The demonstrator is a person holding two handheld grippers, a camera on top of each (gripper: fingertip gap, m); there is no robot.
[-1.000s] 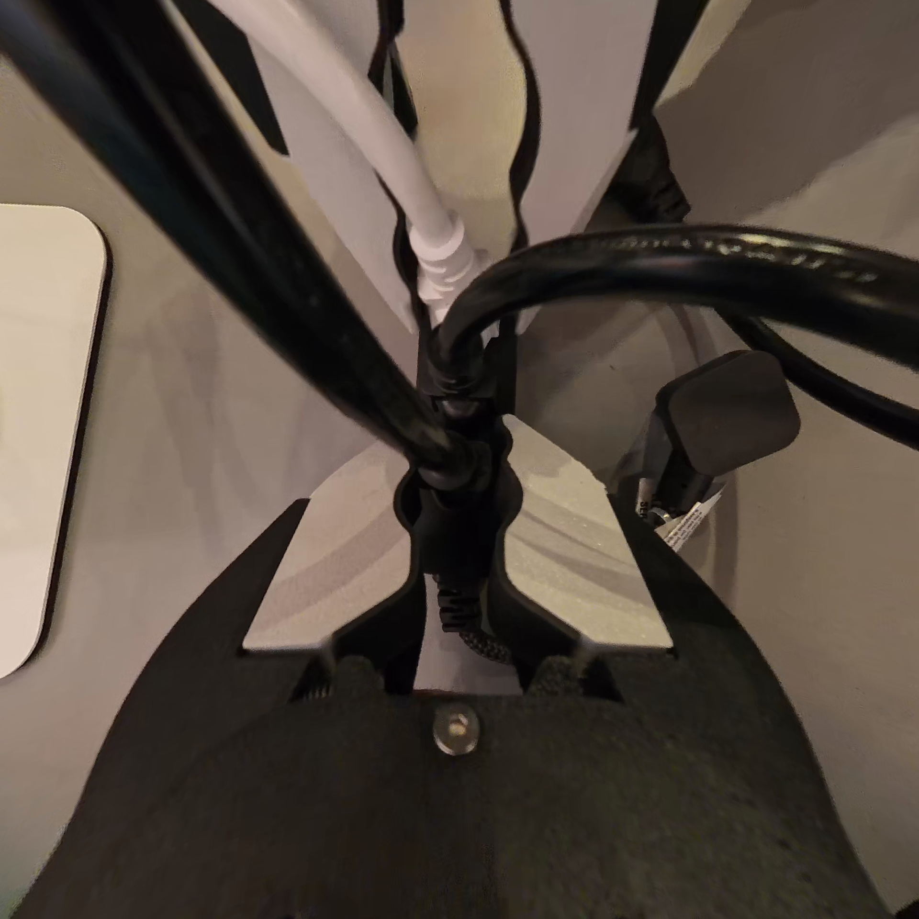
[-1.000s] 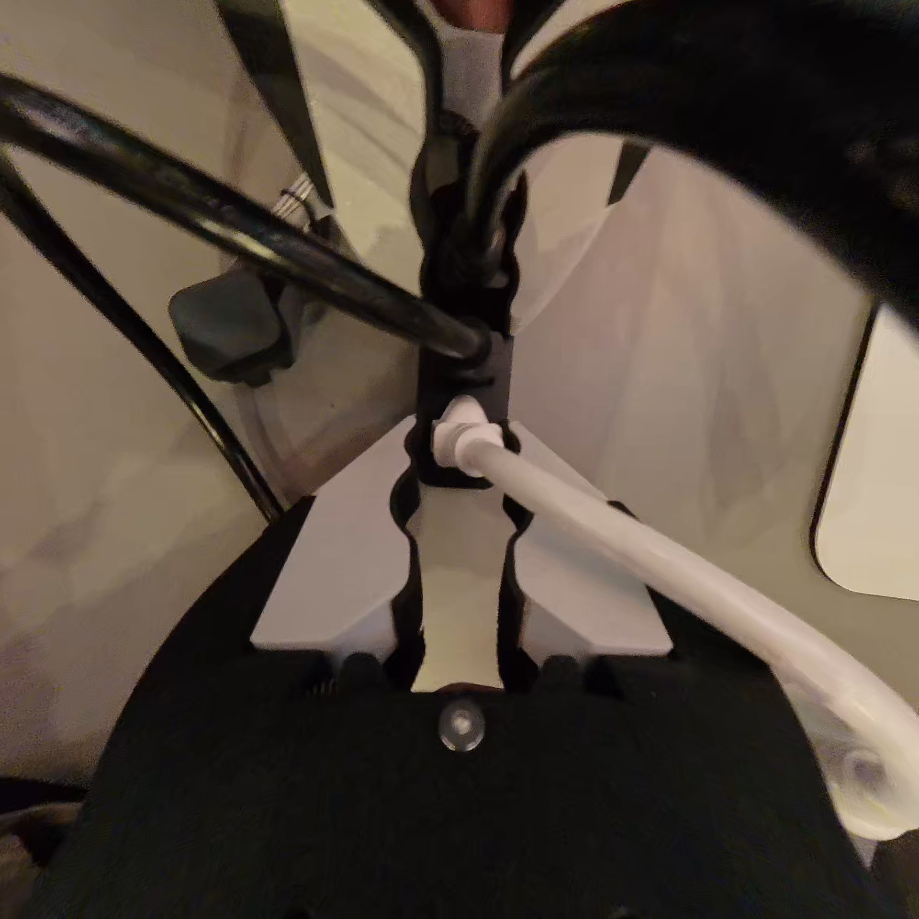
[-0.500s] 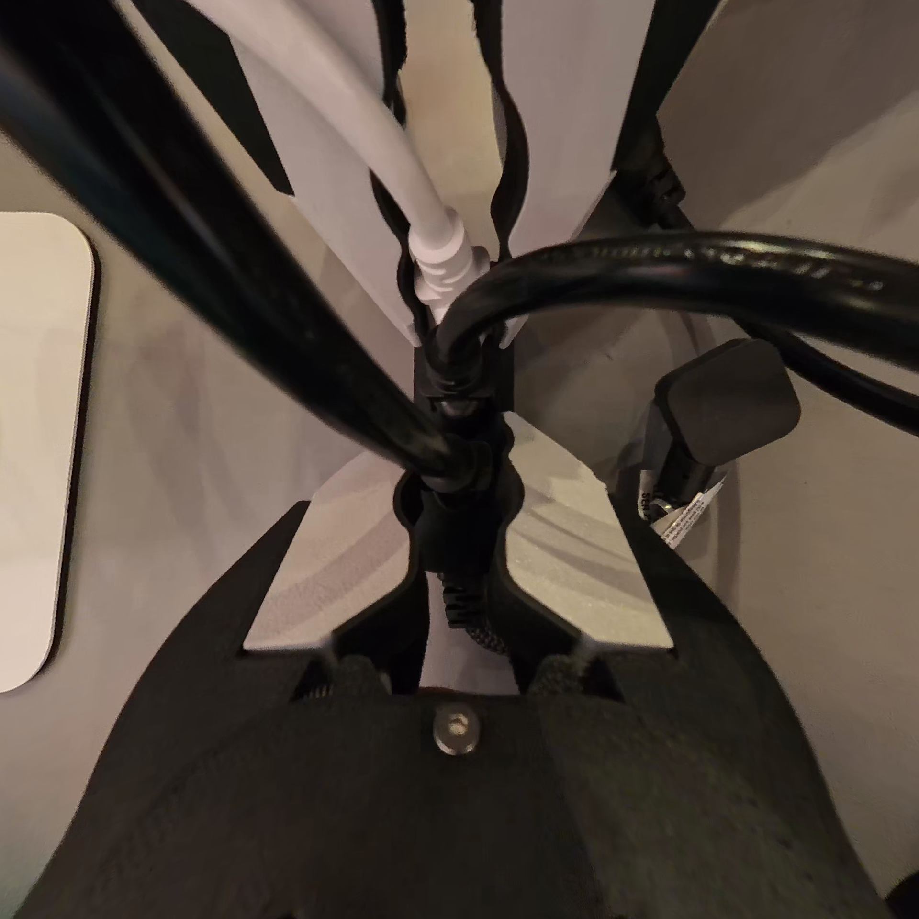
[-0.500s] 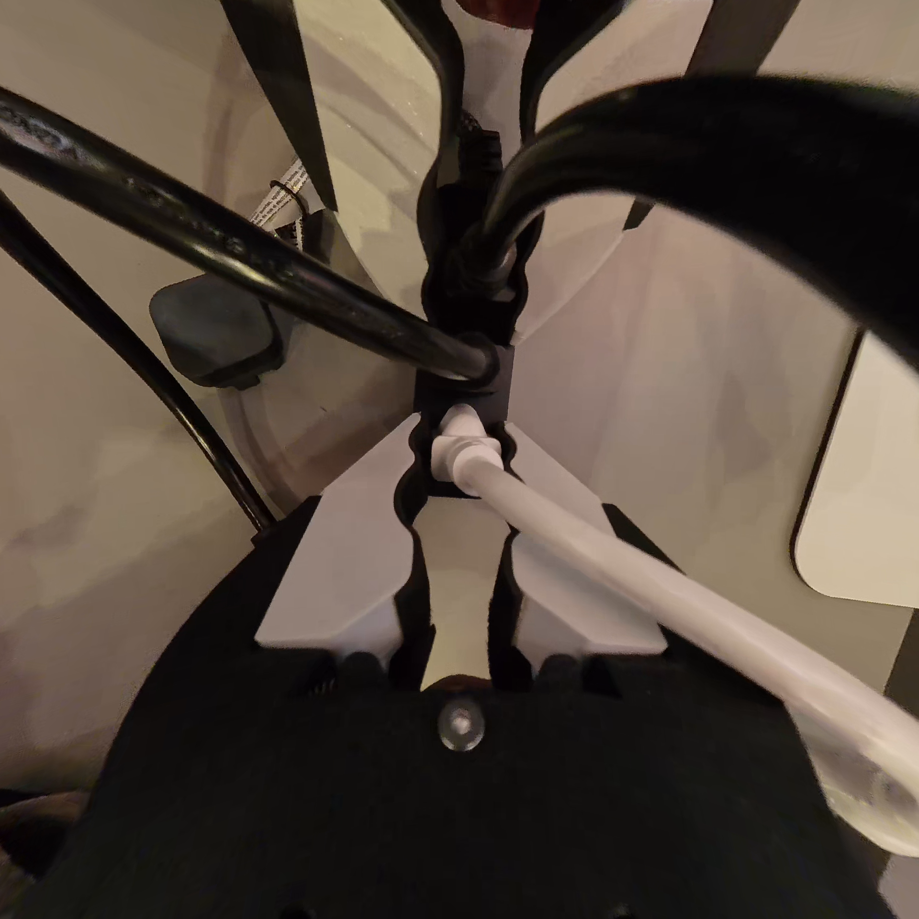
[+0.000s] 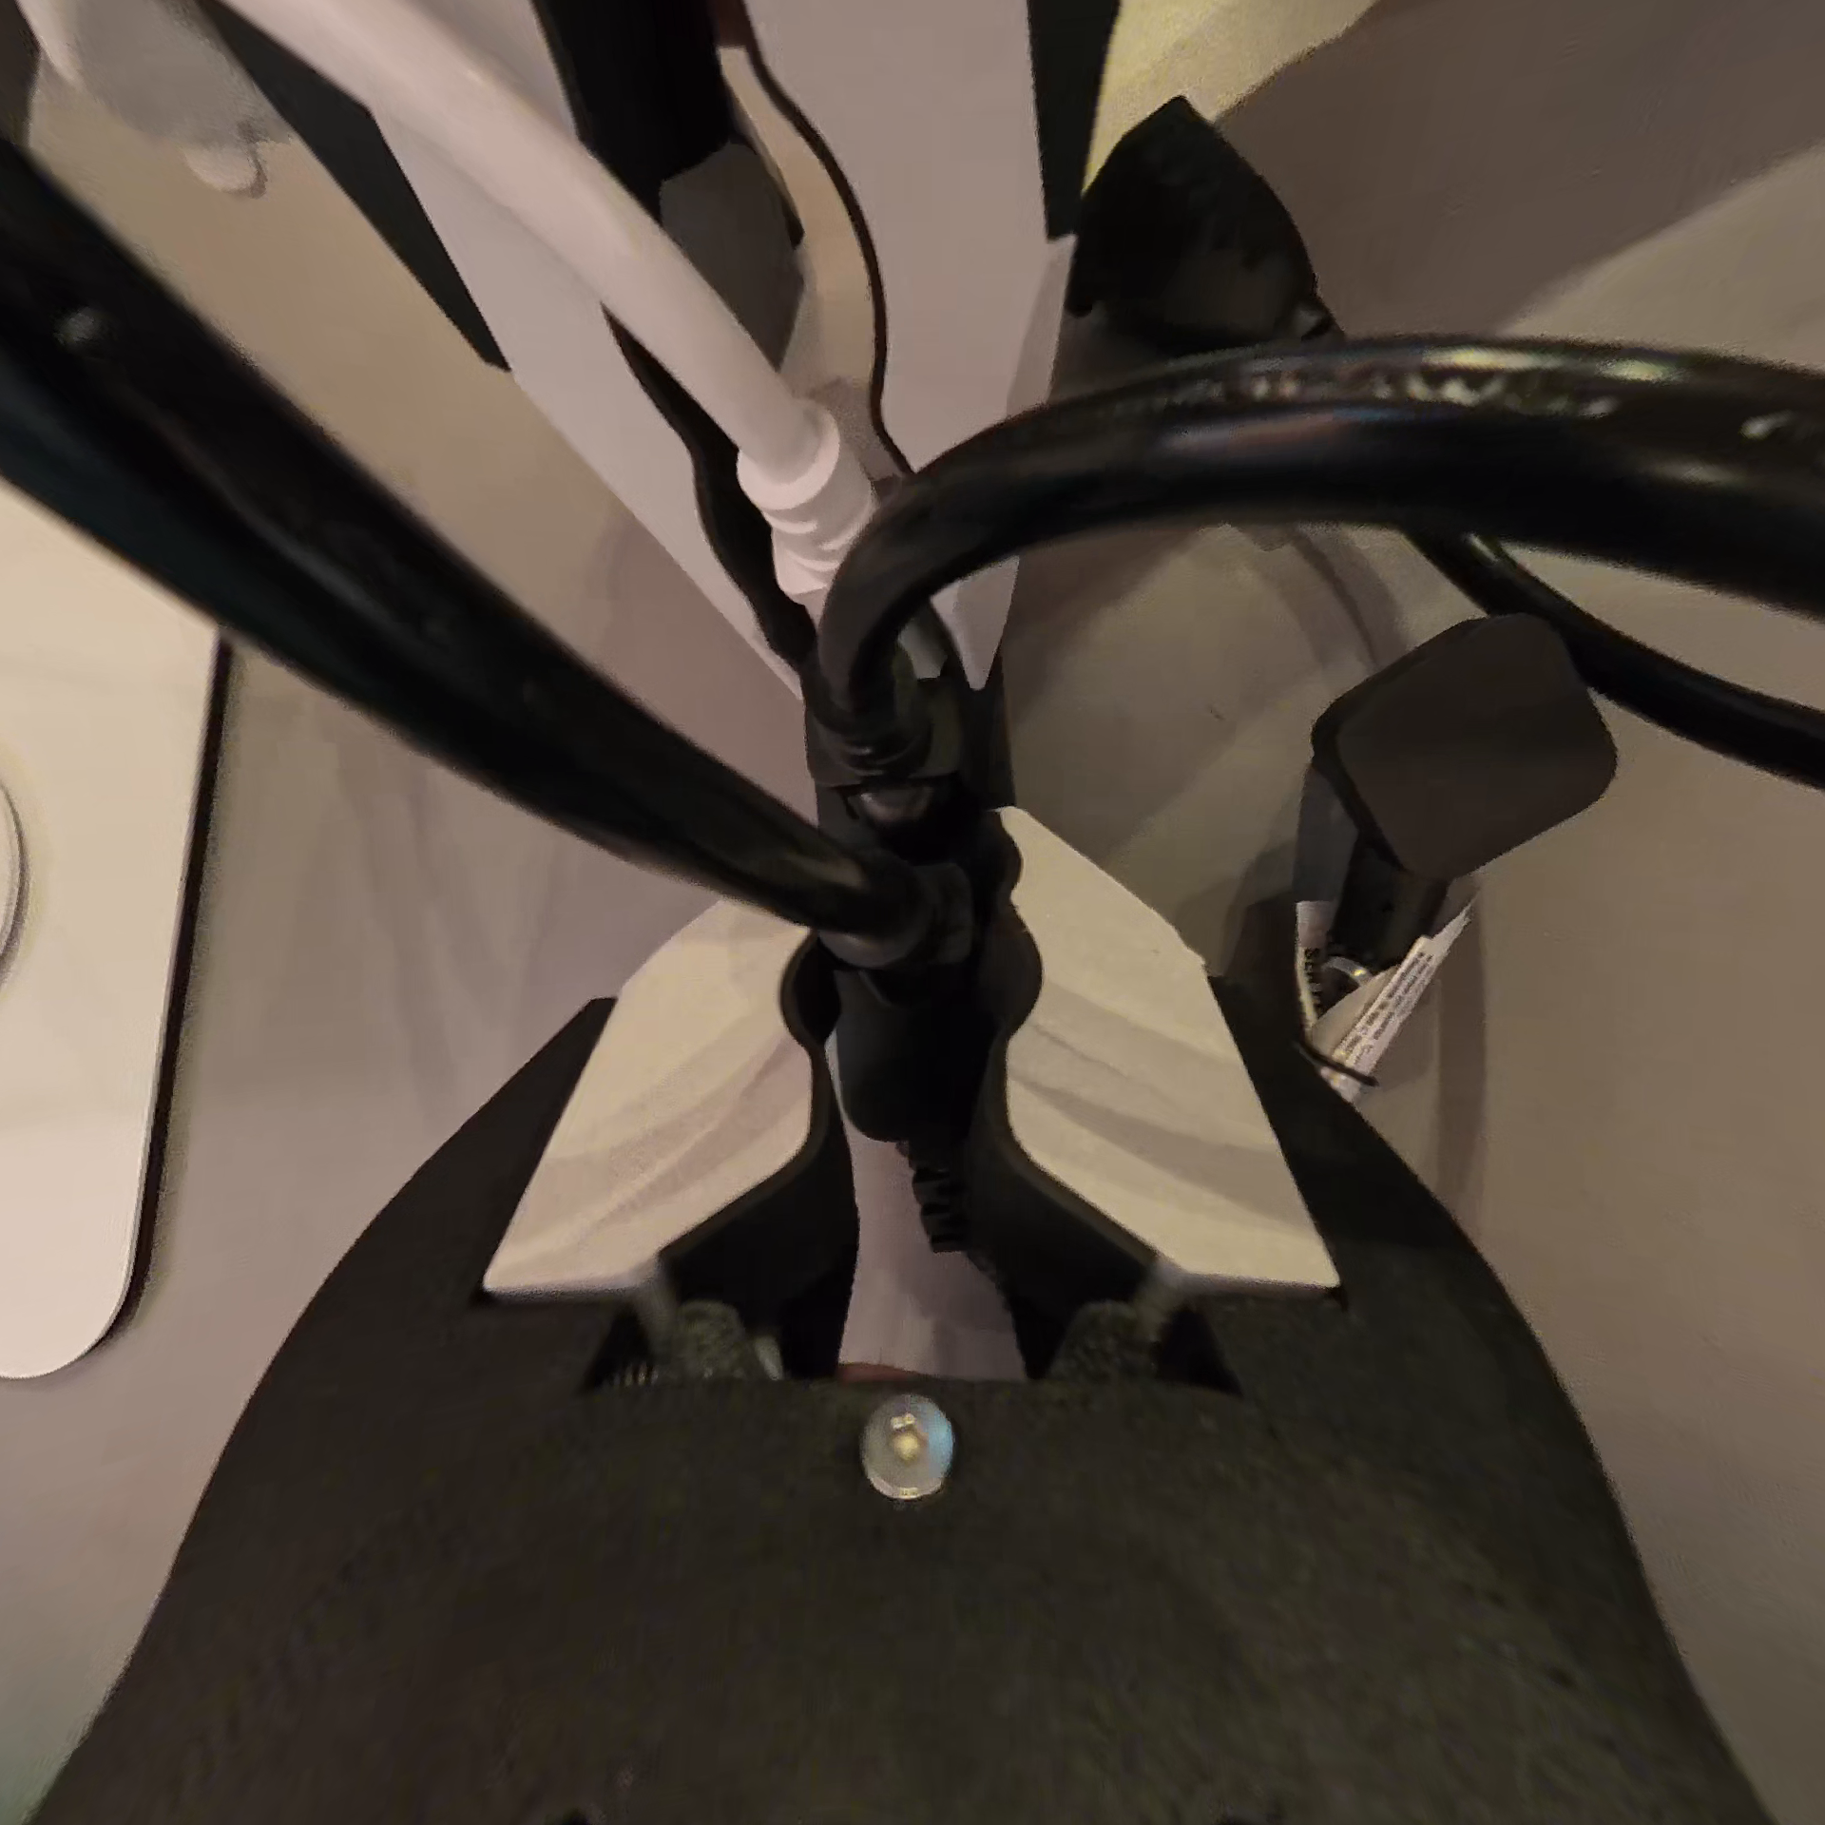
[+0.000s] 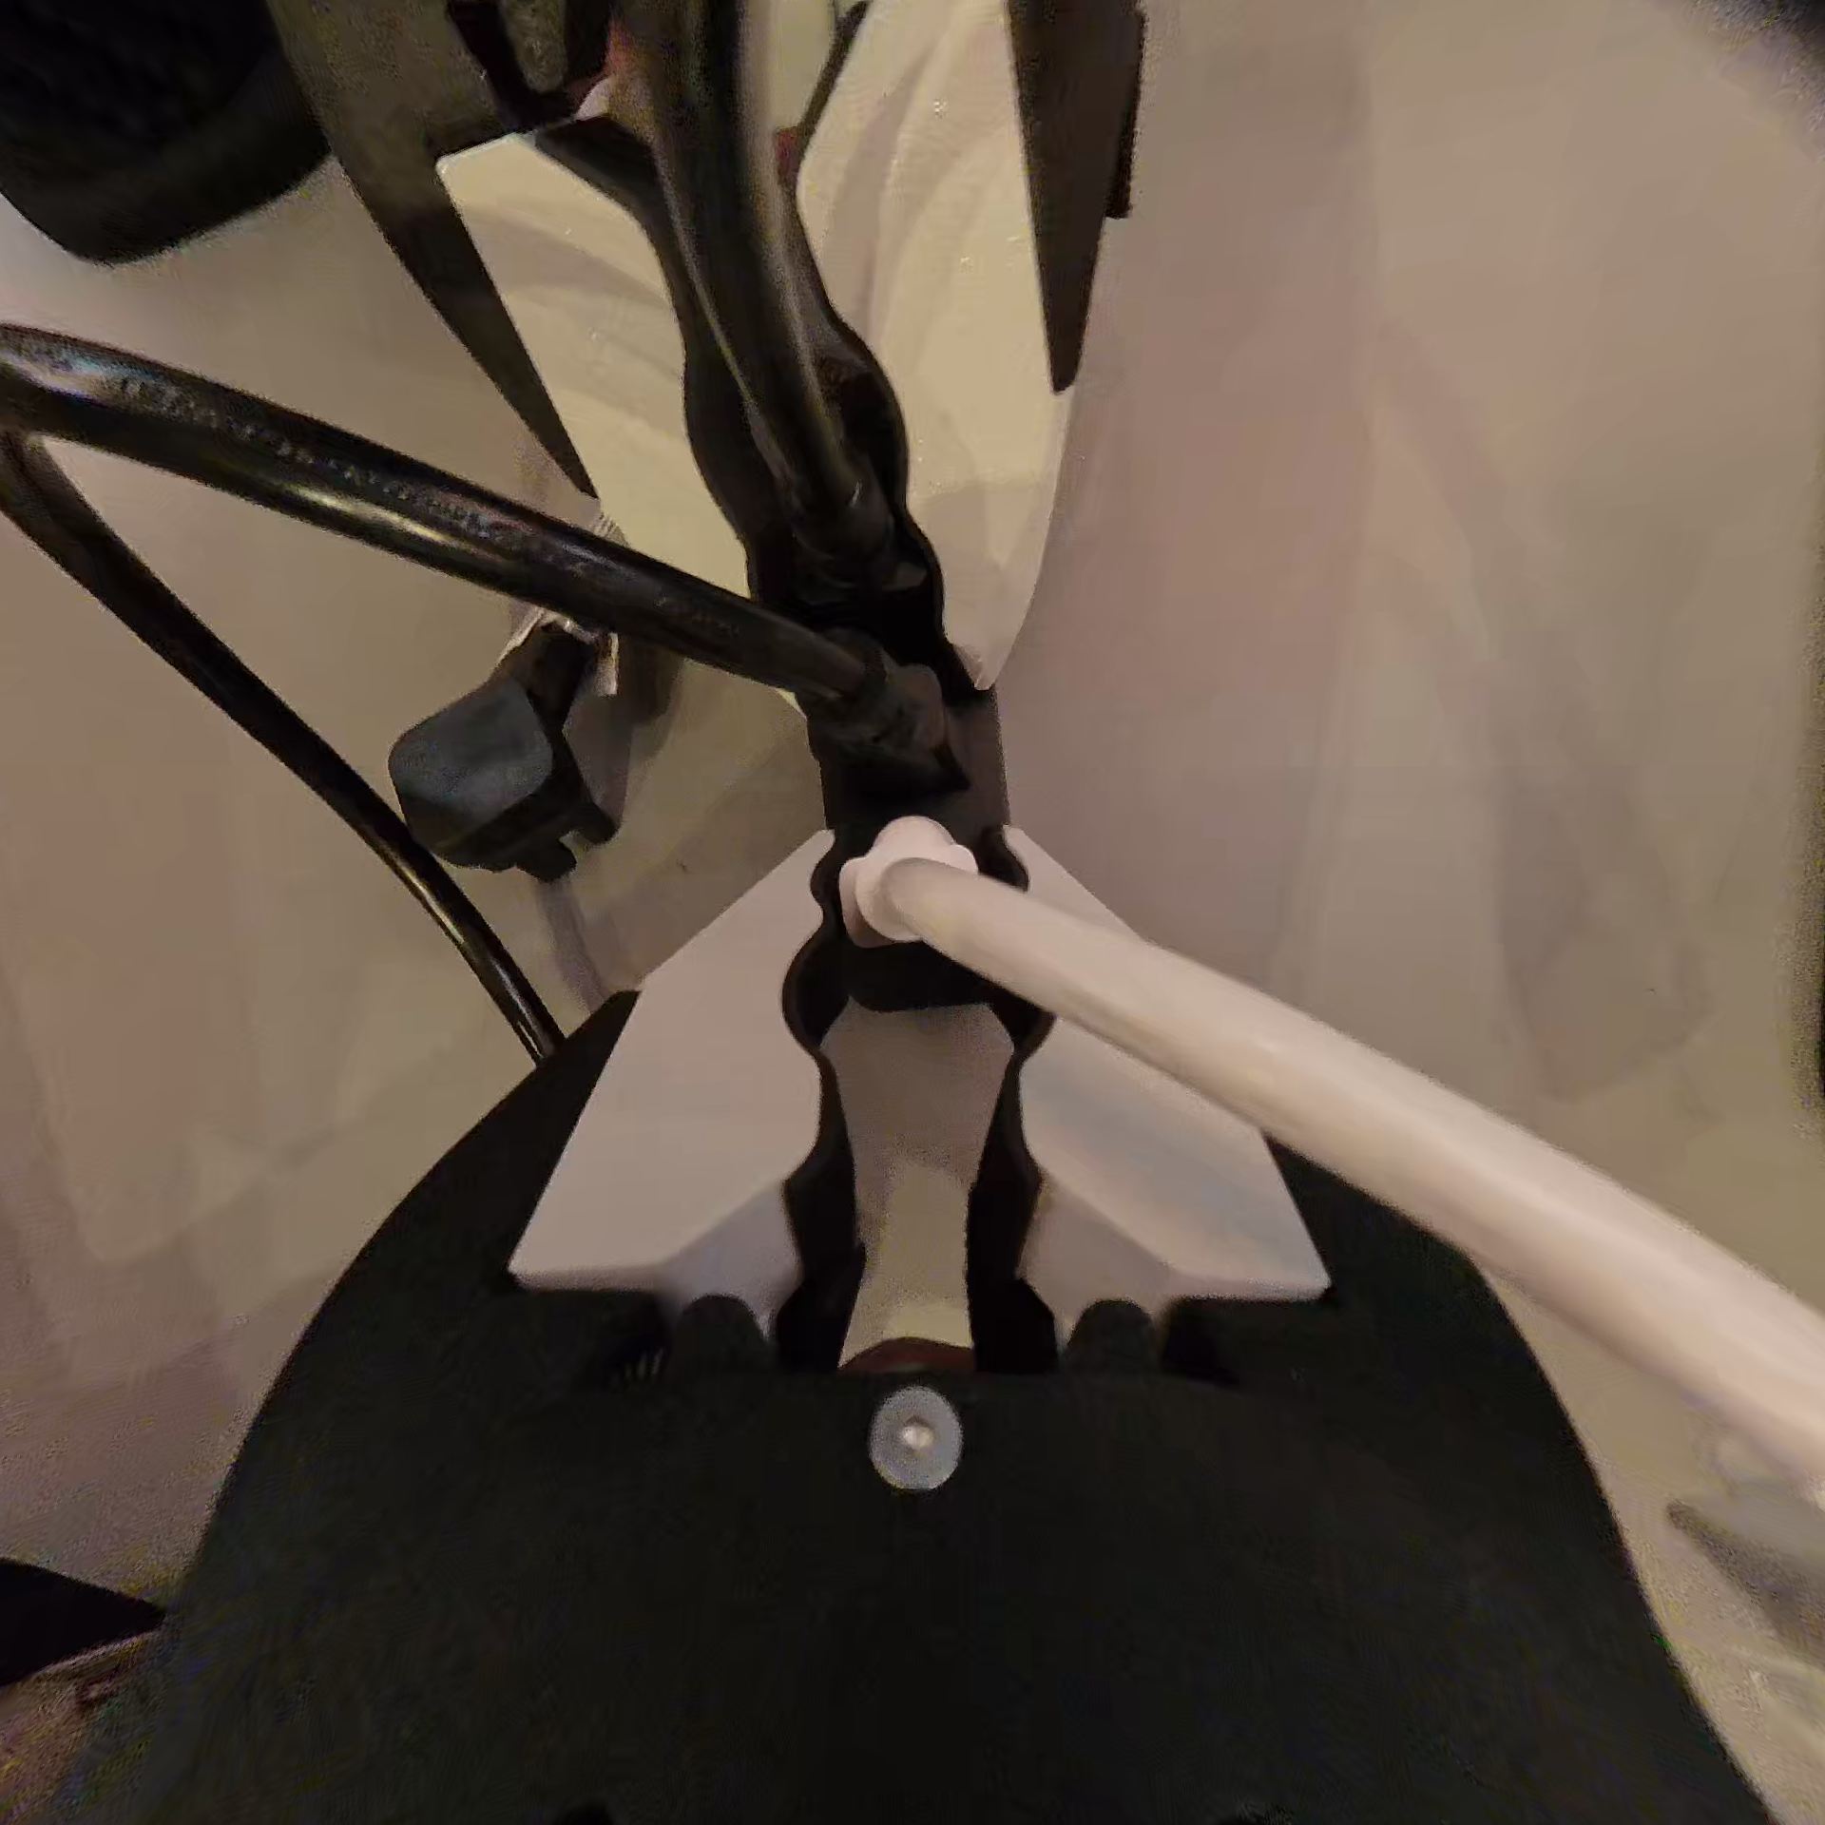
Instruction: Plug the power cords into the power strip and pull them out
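On the far left of the left wrist view a pale rounded board (image 5: 79, 938) lies on the grey bench (image 5: 395, 988), clear of the work. In the middle, the left hand-held gripper (image 5: 913, 988) is closed tight on the body of a black plug (image 5: 909, 1047), whose thick black cord (image 5: 395, 632) sweeps up and away to the left. Just beyond it the power strip (image 5: 973, 736) shows only as a narrow dark block, with a second black cord (image 5: 1284, 435) arching out of it to the right and a white cord (image 5: 691, 326) entering from behind. A loose black plug (image 5: 1462, 751) with a paper tag lies on the bench at the right. In the right wrist view the right hand-held gripper (image 6: 913, 938) pinches the far end of the strip, its jaws nearly together beside the white plug (image 6: 904, 874). The step looks like seating or freeing the black plug — which of the two cannot be told. To do it well, the left should move straight along the prong axis without twisting, while the right braces the strip firmly so it does not lift or slew — and the cords need slack.
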